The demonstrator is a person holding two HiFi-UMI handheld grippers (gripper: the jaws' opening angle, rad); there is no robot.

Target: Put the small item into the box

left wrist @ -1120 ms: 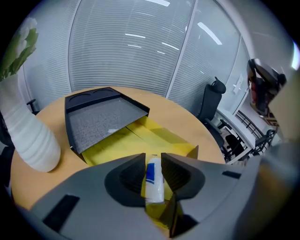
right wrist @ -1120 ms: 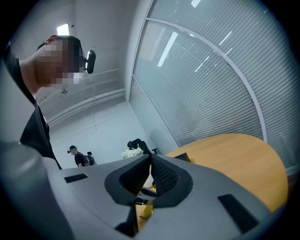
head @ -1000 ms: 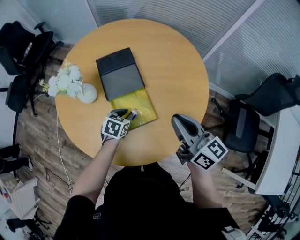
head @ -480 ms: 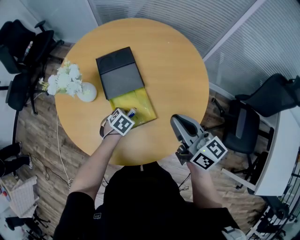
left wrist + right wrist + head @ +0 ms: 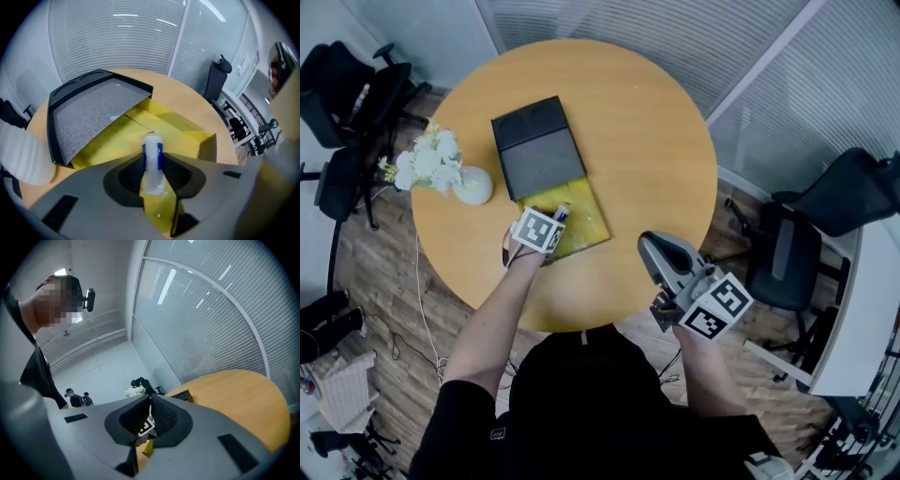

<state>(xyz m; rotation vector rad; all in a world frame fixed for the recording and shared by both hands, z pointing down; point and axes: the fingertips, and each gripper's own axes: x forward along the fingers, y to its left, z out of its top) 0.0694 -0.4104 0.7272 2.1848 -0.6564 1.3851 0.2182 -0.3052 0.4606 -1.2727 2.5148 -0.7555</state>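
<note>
A small white tube with a blue band (image 5: 152, 159) stands between the jaws of my left gripper (image 5: 152, 174). The jaws have just been closing, and their pads look to touch both of its sides. Under it lies the open yellow box tray (image 5: 183, 129), half pulled out of its black sleeve (image 5: 93, 108). In the head view the left gripper (image 5: 551, 221) hangs over the tray's (image 5: 586, 220) near part, pointing steeply down, with the tube (image 5: 561, 215) at its tip. My right gripper (image 5: 661, 251) is held level off the table's near right edge, its jaws together and empty (image 5: 149, 405).
On the round wooden table (image 5: 656, 131), a white vase of flowers (image 5: 441, 169) stands left of the black sleeve (image 5: 539, 150). Office chairs stand at the far left (image 5: 347, 103) and at the right (image 5: 825, 216). Glass walls with blinds run behind the table.
My left gripper has moved up the picture and lower, from the tray's near edge to over its inside, with the tube still at its tip. The right gripper has kept still.
</note>
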